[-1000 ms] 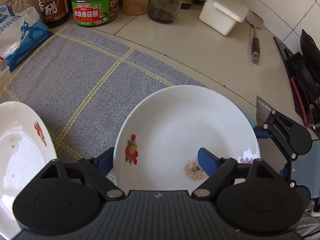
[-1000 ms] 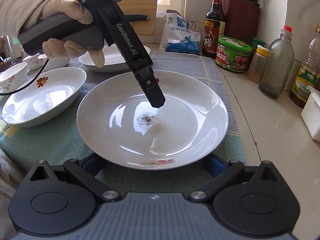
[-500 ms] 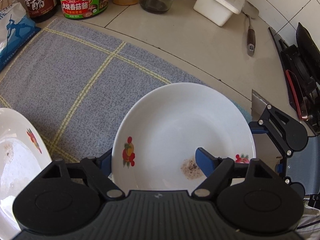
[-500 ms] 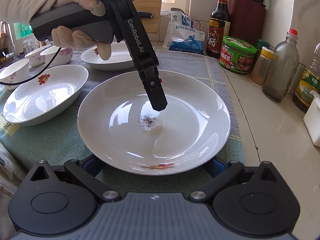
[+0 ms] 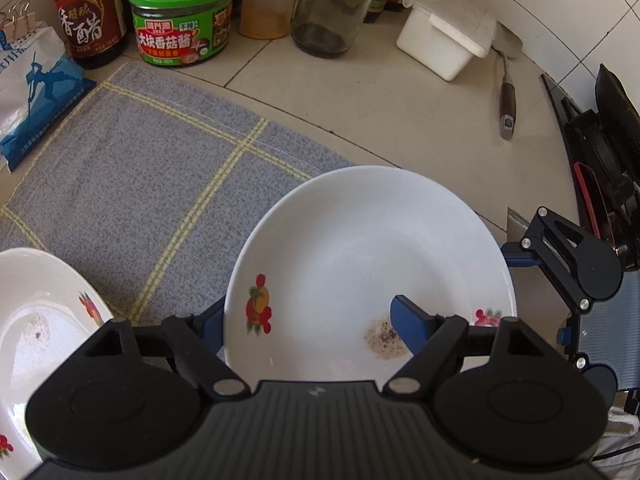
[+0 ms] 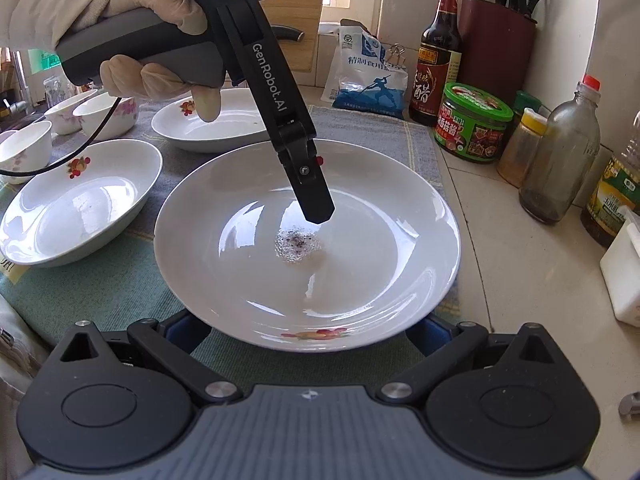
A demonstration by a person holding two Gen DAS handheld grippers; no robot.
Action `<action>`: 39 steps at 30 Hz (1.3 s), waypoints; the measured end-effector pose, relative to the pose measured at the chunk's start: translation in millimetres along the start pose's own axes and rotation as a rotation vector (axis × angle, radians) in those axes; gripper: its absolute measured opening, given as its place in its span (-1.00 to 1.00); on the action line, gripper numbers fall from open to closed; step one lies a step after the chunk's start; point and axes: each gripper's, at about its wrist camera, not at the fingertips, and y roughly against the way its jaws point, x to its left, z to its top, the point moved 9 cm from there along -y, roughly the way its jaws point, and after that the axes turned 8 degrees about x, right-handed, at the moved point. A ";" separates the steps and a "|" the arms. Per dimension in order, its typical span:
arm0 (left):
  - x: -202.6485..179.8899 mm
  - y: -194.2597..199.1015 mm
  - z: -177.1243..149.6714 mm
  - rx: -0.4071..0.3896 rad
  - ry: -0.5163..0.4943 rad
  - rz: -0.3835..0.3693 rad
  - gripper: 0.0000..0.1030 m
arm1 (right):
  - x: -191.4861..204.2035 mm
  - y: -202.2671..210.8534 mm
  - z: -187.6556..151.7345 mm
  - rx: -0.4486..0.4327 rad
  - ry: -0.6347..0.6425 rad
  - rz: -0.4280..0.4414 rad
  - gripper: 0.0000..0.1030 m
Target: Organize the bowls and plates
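A white plate with fruit prints and a dark speck stain (image 5: 360, 256) (image 6: 360, 248) is held above the grey checked mat (image 5: 160, 184). My left gripper (image 5: 308, 320) grips its rim: one blue finger (image 5: 408, 320) lies inside the plate, the other under it. In the right wrist view the left gripper's finger (image 6: 312, 196) reaches down into the plate. My right gripper (image 6: 304, 328) is open, its fingers on either side of the plate's near rim and beneath it. Two more plates (image 6: 80, 200) (image 6: 212, 124) and small bowls (image 6: 104, 116) lie on the mat at left.
Along the back stand a vinegar bottle (image 6: 436, 60), a green-lidded jar (image 6: 476, 124), a glass bottle (image 6: 564, 156), a salt bag (image 6: 364, 76) and a knife block (image 6: 496, 52). A white lidded box (image 5: 448, 32) and a spatula (image 5: 506, 96) lie on the tiled counter.
The plate has risen a little off the mat in the left gripper's hold, and both views have shifted slightly. The right gripper stays open around the near rim.
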 end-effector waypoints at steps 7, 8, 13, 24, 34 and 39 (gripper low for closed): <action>16.7 -0.9 26.0 -0.033 -0.006 0.022 0.58 | -19.0 -15.5 18.0 -0.009 0.012 -0.020 1.00; 19.6 -2.2 29.4 -0.036 -0.003 0.022 0.58 | -21.1 -17.7 19.6 -0.008 0.011 -0.021 1.00; 28.3 -9.1 42.5 -0.055 -0.001 0.026 0.58 | -31.3 -28.2 25.2 -0.001 -0.005 -0.028 1.00; 38.0 -22.5 60.4 -0.080 0.005 0.047 0.58 | -42.6 -42.8 32.4 0.008 -0.054 -0.048 1.00; 39.1 -22.8 64.1 -0.107 -0.008 0.058 0.58 | -44.6 -43.8 31.9 0.013 -0.076 -0.061 1.00; 39.6 -17.9 61.9 -0.138 -0.008 0.114 0.64 | -42.1 -39.2 28.2 0.008 -0.091 -0.072 1.00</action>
